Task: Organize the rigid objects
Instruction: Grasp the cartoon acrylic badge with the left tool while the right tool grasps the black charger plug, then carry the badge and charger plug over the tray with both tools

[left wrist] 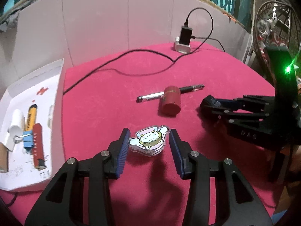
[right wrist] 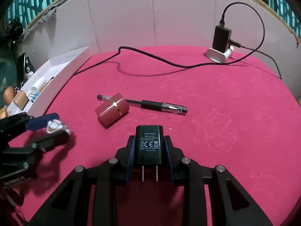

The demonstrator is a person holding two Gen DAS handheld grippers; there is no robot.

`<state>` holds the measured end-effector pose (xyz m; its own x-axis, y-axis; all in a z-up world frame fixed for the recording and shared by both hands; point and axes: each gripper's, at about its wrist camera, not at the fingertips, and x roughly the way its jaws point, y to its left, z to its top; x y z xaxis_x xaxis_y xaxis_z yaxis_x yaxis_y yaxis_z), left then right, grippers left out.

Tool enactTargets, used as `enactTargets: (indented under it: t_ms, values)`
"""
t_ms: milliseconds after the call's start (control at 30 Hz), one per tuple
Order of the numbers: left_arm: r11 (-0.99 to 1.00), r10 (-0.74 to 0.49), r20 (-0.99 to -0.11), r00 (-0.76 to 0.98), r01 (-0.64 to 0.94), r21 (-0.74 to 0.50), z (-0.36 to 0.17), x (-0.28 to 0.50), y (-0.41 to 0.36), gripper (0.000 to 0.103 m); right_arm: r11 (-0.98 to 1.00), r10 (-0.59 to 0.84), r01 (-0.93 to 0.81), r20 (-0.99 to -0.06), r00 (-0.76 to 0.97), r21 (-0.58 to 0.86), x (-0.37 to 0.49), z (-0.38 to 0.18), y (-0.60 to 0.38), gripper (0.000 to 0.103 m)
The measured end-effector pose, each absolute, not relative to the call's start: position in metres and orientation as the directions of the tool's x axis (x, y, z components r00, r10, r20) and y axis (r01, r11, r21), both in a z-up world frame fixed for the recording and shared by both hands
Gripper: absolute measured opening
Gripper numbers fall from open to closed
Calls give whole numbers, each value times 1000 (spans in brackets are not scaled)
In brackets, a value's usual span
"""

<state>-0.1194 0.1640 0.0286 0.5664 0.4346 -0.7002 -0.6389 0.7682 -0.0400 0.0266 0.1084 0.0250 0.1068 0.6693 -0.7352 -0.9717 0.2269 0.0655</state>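
Right gripper (right wrist: 149, 148) clamps one black charger (right wrist: 149, 146), low centre; left gripper (left wrist: 149, 141) grips one cat charm (left wrist: 148, 140), lower centre. Mid-frame on the red cloth (right wrist: 225, 113): one pen (right wrist: 150, 104), one red cylinder (right wrist: 112, 110). Upper left, one white box (left wrist: 11, 103)

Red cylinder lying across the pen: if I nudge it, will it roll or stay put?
The red cylinder lies on its curved side, so it will likely roll. It rests against the pen, which may check it or get dragged. Its glossy surface could be slippery.

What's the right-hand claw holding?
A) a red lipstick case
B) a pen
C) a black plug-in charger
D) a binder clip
C: the right gripper has its pads pressed on both sides of the black travel charger, prongs pointing back towards the camera.
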Motion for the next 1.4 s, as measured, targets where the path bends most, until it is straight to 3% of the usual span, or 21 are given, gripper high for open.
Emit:
enactTargets:
  t_ms: [700,1400]
  values:
    - [680,570,-578,585,-730,-68,90,-171,172,42,181,826,-965,-562,46,188,-1,118,93,29]
    - [587,634,-527,566,-796,-148,104,-228,198,42,59,825,-990,-564,-24,129,-61,139,135,29]
